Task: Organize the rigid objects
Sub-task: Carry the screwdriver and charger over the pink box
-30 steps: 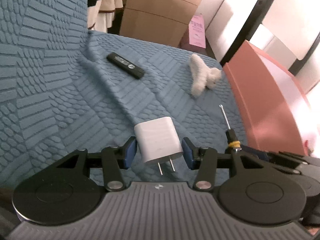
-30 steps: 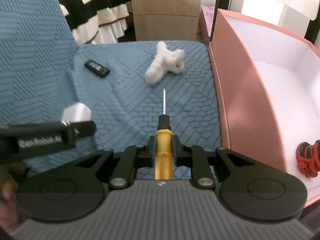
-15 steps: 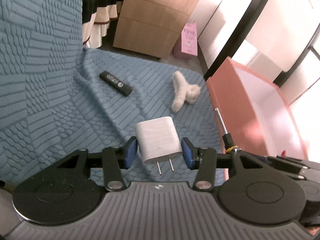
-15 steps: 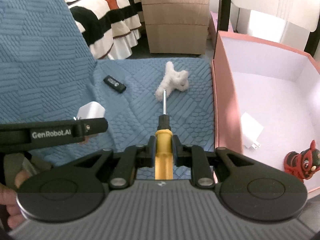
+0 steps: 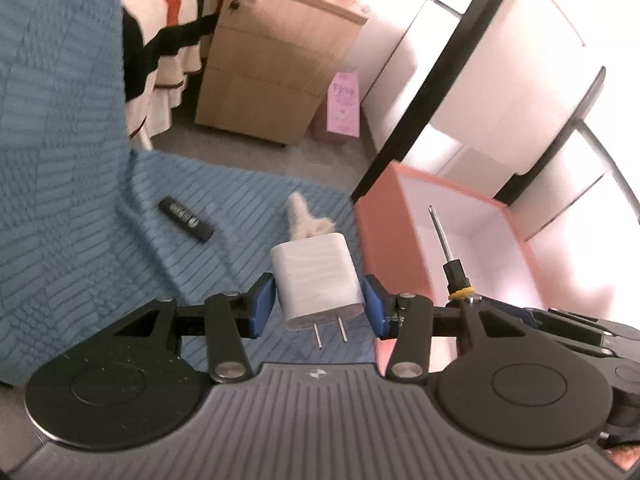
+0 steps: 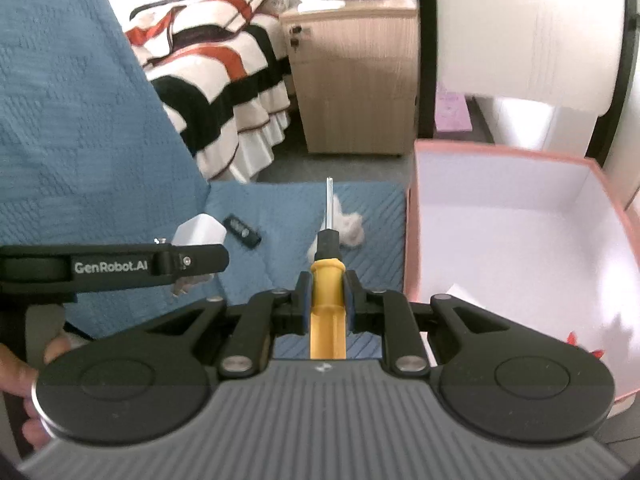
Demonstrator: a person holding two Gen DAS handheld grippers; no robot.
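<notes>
My left gripper (image 5: 317, 305) is shut on a white plug charger (image 5: 316, 276), prongs pointing back at the camera, held above the blue seat. My right gripper (image 6: 327, 298) is shut on a yellow-handled screwdriver (image 6: 327, 300) with its shaft pointing forward; it also shows in the left wrist view (image 5: 450, 258) over the box. The pink box (image 6: 412, 240) with a white inside stands to the right of both. A black USB stick (image 5: 185, 220) and a white plush toy (image 6: 348, 226) lie on the blue cushion (image 5: 100, 248).
Another white charger (image 6: 460, 292) and a red toy (image 6: 584, 344) lie in the box, partly hidden. Behind are a wooden cabinet (image 6: 352, 80), a striped bedspread (image 6: 224, 80) and white cupboards. The blue backrest (image 6: 72, 140) rises on the left.
Both grippers have risen well above the seat with their loads and shifted toward the pink box; more of the room and of the box's inside now shows.
</notes>
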